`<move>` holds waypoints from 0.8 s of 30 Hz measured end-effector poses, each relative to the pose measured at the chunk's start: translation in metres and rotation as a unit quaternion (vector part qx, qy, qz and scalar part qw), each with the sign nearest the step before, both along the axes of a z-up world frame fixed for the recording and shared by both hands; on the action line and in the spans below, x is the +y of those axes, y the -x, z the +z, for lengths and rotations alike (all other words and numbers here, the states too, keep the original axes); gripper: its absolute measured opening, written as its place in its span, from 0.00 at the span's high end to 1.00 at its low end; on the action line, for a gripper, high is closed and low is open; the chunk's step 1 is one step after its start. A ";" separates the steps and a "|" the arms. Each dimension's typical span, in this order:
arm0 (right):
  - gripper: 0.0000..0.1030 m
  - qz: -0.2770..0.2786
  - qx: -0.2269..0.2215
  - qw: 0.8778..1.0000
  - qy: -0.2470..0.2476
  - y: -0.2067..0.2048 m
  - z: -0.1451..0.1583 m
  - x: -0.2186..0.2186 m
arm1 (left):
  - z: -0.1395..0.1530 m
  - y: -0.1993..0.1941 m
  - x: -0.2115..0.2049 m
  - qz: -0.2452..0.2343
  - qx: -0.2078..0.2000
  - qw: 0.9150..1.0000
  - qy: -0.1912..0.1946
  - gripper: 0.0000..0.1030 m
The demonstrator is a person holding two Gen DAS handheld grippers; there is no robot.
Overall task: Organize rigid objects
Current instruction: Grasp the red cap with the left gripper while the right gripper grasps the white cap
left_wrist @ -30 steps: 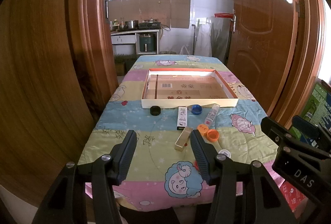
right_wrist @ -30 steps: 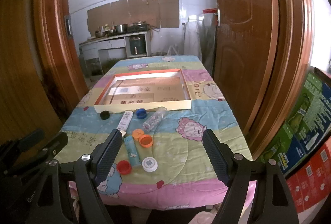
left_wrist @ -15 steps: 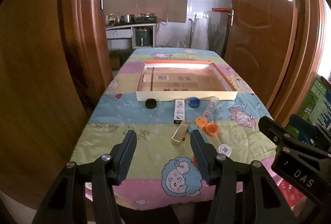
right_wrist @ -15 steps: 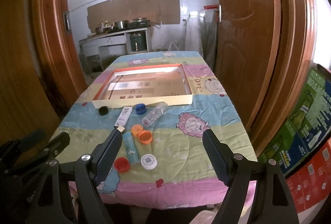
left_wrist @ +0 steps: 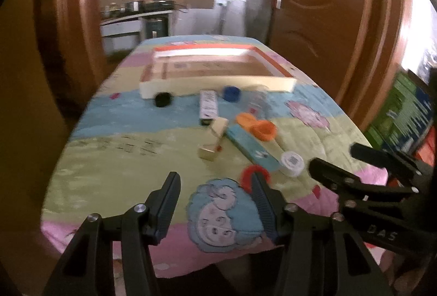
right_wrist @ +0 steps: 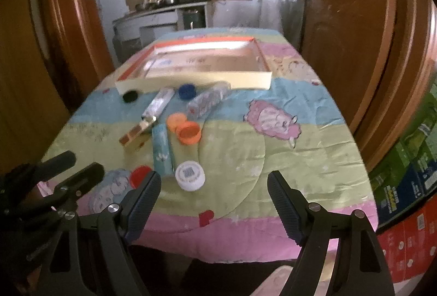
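A shallow white box with an orange rim (left_wrist: 218, 82) (right_wrist: 196, 78) lies at the far middle of the table. In front of it are scattered a black cap (left_wrist: 163, 99), a blue cap (left_wrist: 231, 93), a long white box (left_wrist: 208, 104), a clear bottle (right_wrist: 209, 100), orange caps (right_wrist: 188, 132), a tan box (left_wrist: 214, 141), a teal box (right_wrist: 163, 149), a white cap (right_wrist: 190, 175) and a red cap (left_wrist: 250, 175). My left gripper (left_wrist: 215, 178) hovers over the near cloth. Its jaws are closing with nothing between them. My right gripper (right_wrist: 215, 175) is open and empty beside the white cap.
The table wears a pastel cartoon cloth (right_wrist: 273, 159), and its near edge lies just below both grippers. Wooden doors (left_wrist: 322, 22) flank it. Green and red cartons (right_wrist: 404, 173) stand at the right. A kitchen counter (right_wrist: 164, 14) is far behind.
Both grippers have sunk and tipped down toward the near end of the table, so the scattered items look larger and closer. The left jaws stand slightly narrower.
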State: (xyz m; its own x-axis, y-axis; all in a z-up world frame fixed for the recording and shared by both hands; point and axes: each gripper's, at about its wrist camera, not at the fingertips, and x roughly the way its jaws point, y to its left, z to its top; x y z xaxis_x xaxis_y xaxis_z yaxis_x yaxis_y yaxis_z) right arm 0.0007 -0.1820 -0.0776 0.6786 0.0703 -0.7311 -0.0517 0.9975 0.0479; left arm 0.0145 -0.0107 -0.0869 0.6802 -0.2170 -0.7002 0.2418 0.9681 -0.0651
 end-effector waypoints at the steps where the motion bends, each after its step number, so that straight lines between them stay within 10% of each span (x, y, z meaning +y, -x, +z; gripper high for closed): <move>1: 0.21 0.002 0.002 1.000 0.005 -0.001 -0.002 0.001 | -0.004 -0.001 -0.003 -0.006 -0.001 1.000 -0.005 0.51; 15: 0.21 0.044 0.039 0.998 0.021 -0.018 -0.033 -0.019 | -0.029 -0.014 -0.031 -0.093 0.016 0.995 -0.016 0.52; 24: 0.21 0.082 0.037 0.996 0.003 -0.017 -0.034 -0.016 | -0.034 -0.020 -0.029 -0.092 0.000 0.996 -0.008 0.70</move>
